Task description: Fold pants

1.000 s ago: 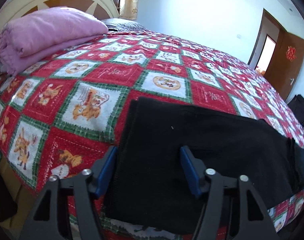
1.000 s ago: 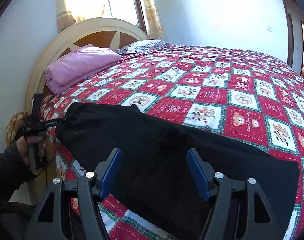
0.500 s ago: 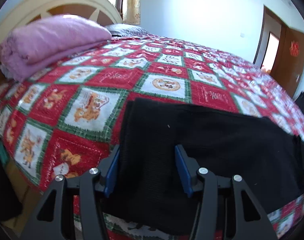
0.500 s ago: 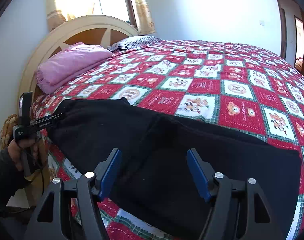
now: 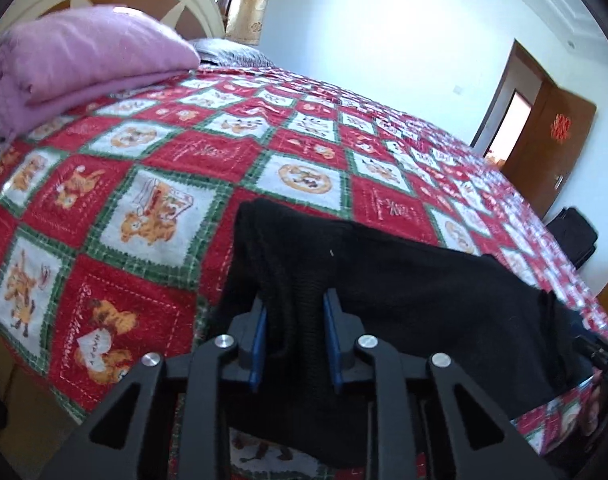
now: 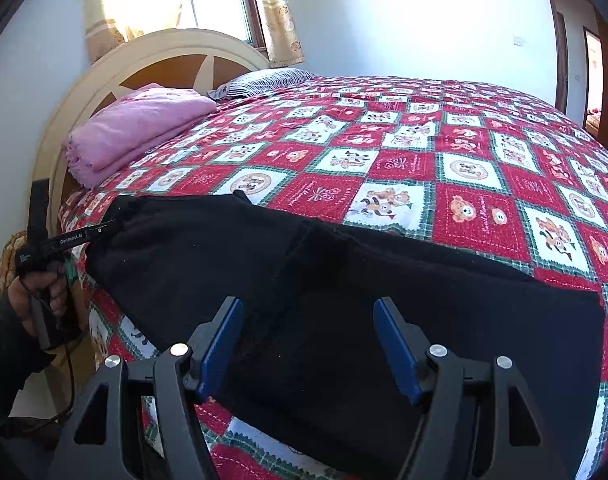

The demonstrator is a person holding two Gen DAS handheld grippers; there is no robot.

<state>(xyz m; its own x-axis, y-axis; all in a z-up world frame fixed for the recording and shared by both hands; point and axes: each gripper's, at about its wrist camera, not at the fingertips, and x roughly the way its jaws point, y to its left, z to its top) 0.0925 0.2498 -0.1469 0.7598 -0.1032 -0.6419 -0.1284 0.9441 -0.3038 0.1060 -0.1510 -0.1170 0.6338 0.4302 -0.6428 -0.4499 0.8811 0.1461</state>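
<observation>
**Claw positions over black pants on a quilted bed**

Left claw (image 5: 293, 340), narrowed, clenches a bunched ridge of the black pants (image 5: 404, 300) between its blue pads (image 5: 257, 344) at the garment's end nearest the headboard (image 6: 171, 64). Right claw (image 6: 308, 344) hovers released, pads wide apart, above the pants' midsection. Pants lie lengthwise along the near edge of the bed (image 6: 424, 140), on a red, white and green patchwork quilt (image 5: 163, 168). Folded pink blanket (image 5: 75, 56) rests beside the headboard, well apart from the pants.
</observation>
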